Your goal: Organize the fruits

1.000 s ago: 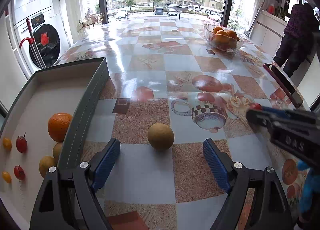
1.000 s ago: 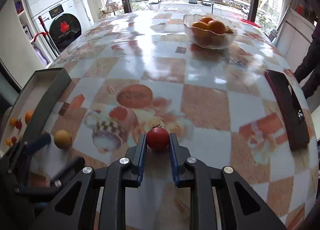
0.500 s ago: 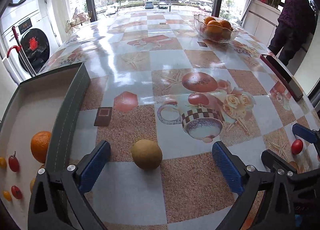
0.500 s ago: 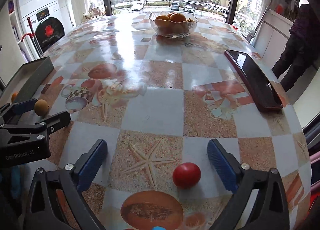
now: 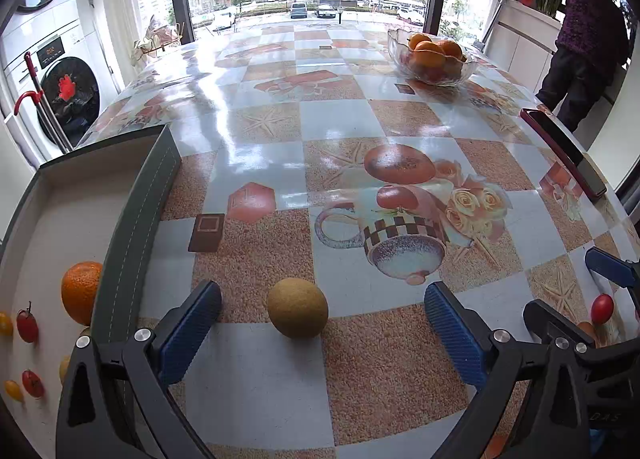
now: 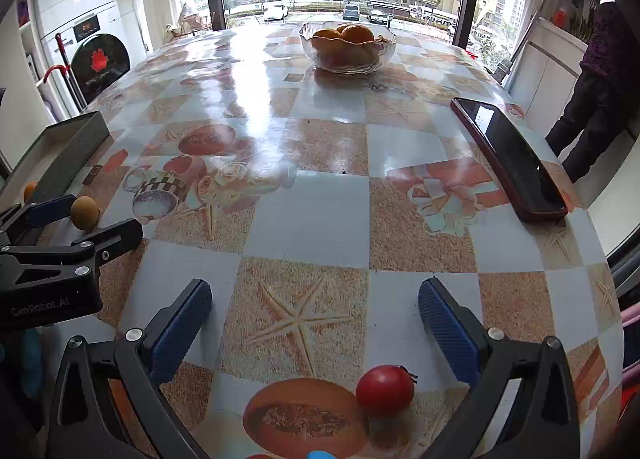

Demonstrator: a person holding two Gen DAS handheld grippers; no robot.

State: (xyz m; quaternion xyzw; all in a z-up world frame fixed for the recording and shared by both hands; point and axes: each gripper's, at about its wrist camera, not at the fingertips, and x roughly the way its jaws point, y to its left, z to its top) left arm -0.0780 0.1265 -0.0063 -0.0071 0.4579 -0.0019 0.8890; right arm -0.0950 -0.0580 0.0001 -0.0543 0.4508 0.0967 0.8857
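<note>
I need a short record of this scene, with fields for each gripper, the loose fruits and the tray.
left gripper: open, around the brown round fruit, not touching it
right gripper: open, red tomato on the table between its fingers
tray: holds an orange and small red and yellow tomatoes
glass bowl: oranges, far end

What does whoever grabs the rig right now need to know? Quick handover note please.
Left gripper: open, empty, the brown fruit on the table between its fingers.
Right gripper: open, empty, the red tomato on the table between its fingers, close to the camera.
Tray at the left already holds an orange and several small tomatoes.
Glass bowl of oranges sits at the far end, a phone at the right edge.
Left to do, probably: grip both loose fruits and move them to the tray.
</note>
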